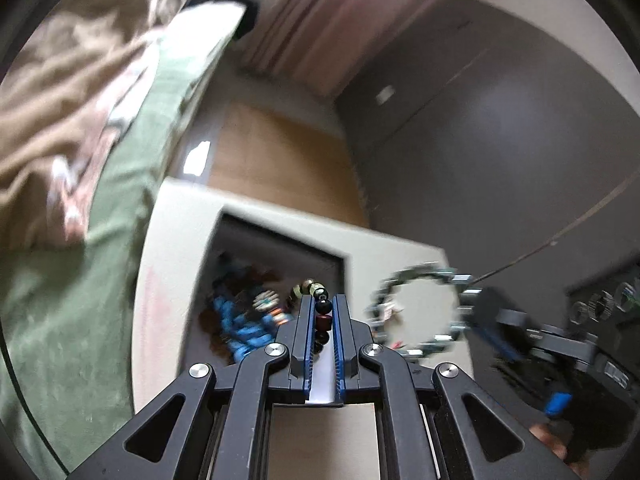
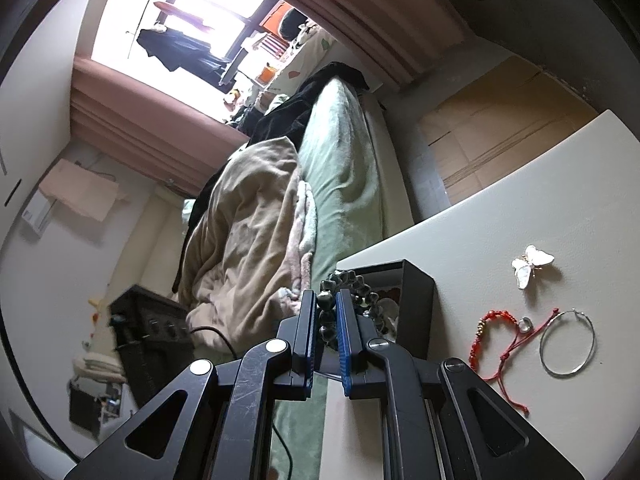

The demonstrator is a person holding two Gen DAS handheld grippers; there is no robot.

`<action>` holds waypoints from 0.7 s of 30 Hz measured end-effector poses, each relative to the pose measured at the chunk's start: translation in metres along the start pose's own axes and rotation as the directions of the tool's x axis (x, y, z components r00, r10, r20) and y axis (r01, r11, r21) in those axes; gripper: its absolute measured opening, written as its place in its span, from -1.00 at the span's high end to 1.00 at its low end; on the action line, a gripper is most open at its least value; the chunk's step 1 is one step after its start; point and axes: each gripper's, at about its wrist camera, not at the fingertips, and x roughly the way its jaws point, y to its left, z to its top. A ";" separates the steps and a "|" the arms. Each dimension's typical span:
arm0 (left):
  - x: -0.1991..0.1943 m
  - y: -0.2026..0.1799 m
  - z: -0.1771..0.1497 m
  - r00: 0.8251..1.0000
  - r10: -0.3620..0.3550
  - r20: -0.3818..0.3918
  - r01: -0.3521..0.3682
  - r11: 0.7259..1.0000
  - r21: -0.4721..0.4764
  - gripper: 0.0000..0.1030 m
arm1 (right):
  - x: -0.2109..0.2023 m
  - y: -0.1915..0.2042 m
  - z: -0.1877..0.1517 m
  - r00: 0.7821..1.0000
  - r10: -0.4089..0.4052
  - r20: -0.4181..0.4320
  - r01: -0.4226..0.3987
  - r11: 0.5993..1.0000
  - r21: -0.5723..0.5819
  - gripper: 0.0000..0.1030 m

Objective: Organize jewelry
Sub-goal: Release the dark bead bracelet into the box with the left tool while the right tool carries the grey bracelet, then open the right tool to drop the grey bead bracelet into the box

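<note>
Between left gripper (image 1: 323, 300) jaws: round glossy bead bracelet (image 1: 322, 312).

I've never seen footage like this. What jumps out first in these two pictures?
Each gripper is pinching a string of beads: the left gripper holds a dark and red beaded bracelet above an open black box with jewelry inside, on a white table. The right gripper holds a dark bead bracelet at the box. To its right, on the table, lie a white butterfly brooch, a red cord bracelet and a silver hoop.
</note>
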 end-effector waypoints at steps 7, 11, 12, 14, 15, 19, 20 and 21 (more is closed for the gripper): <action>-0.019 0.015 0.007 0.999 0.023 0.048 -0.020 0.997 -0.072 -0.09 | 0.005 0.003 -0.001 1.000 0.008 -0.016 -0.008 1.000 -0.009 0.77; -0.041 0.019 0.009 0.989 0.035 0.142 -0.022 0.996 -0.087 -0.45 | 0.016 0.007 -0.004 0.999 0.005 -0.033 -0.006 1.000 -0.024 0.77; -0.043 0.019 0.012 0.989 0.030 0.146 -0.018 0.996 -0.088 -0.45 | 0.018 0.007 -0.005 0.999 -0.002 -0.036 0.001 1.000 -0.030 0.77; -0.048 0.025 0.013 0.987 0.032 0.156 -0.016 0.995 -0.102 -0.45 | 0.024 0.009 -0.007 0.999 -0.019 -0.041 0.017 0.999 -0.042 0.77; -0.050 0.028 0.013 0.987 0.036 0.159 -0.018 0.994 -0.111 -0.45 | 0.027 0.010 -0.008 0.999 -0.029 -0.044 0.027 0.998 -0.049 0.77; -0.056 0.039 0.013 0.985 0.026 0.171 -0.001 0.989 -0.145 -0.45 | 0.042 0.015 -0.013 0.993 -0.108 -0.049 0.103 0.990 -0.094 0.77; -0.058 0.039 0.013 0.984 0.024 0.179 0.002 0.989 -0.145 -0.45 | 0.045 0.016 -0.014 0.991 -0.128 -0.048 0.122 0.987 -0.105 0.77; -0.060 0.039 0.014 0.982 0.023 0.185 0.004 0.990 -0.143 -0.45 | 0.049 0.018 -0.015 0.987 -0.153 -0.045 0.146 0.982 -0.120 0.77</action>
